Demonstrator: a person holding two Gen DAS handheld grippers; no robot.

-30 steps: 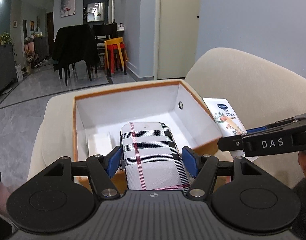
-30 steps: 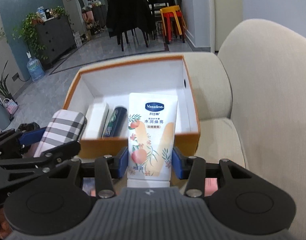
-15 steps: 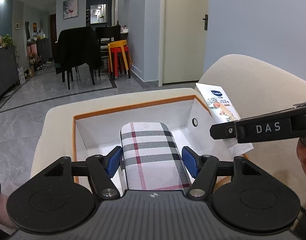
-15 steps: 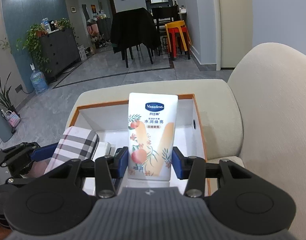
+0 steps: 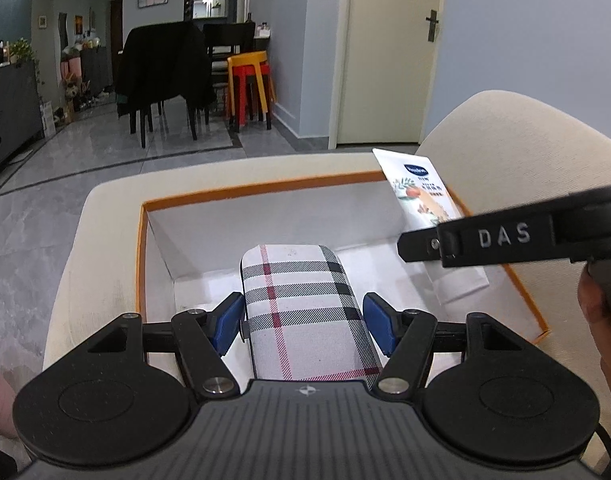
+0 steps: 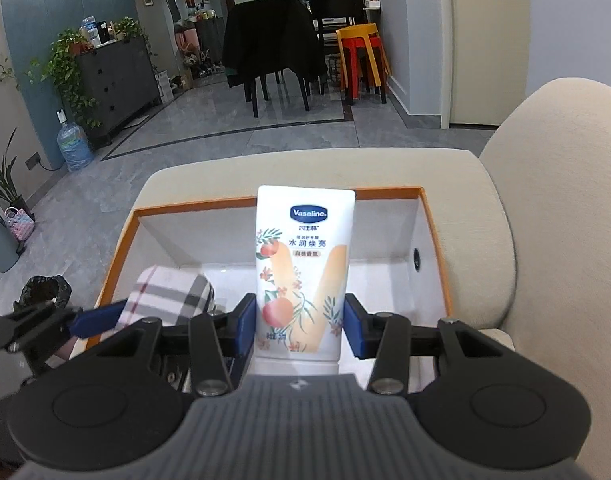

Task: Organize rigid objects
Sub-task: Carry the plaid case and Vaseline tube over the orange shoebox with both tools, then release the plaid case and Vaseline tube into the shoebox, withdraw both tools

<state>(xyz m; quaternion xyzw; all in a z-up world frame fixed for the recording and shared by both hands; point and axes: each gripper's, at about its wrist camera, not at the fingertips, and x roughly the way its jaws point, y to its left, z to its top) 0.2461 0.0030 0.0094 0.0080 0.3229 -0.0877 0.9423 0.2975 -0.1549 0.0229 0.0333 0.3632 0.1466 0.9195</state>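
Plaid case and Vaseline tube held over the orange box

Plaid case [image 5: 301, 312], checked white, black and red, sits clamped between the blue pads [image 5: 225, 322] of the left gripper [image 5: 303, 322], jaws clenched on its sides. It hangs over the white inside of the orange-edged box [image 5: 139, 264], long axis pointing at the far wall. Vaseline tube [image 6: 303, 272], white with a peach print, is gripped upright by the right gripper [image 6: 301, 328], jaws closed on its lower part, cap end toward the camera. Tube is also above the box [image 6: 435, 236], to the right of the case, the two apart. Box rests on a cream sofa [image 6: 545, 208]. A bit of a hand [image 5: 601, 316] shows at the right edge of the left wrist view. Behind: grey tiled floor, dark chairs [image 5: 161, 68], stacked yellow and red stools [image 5: 249, 84].
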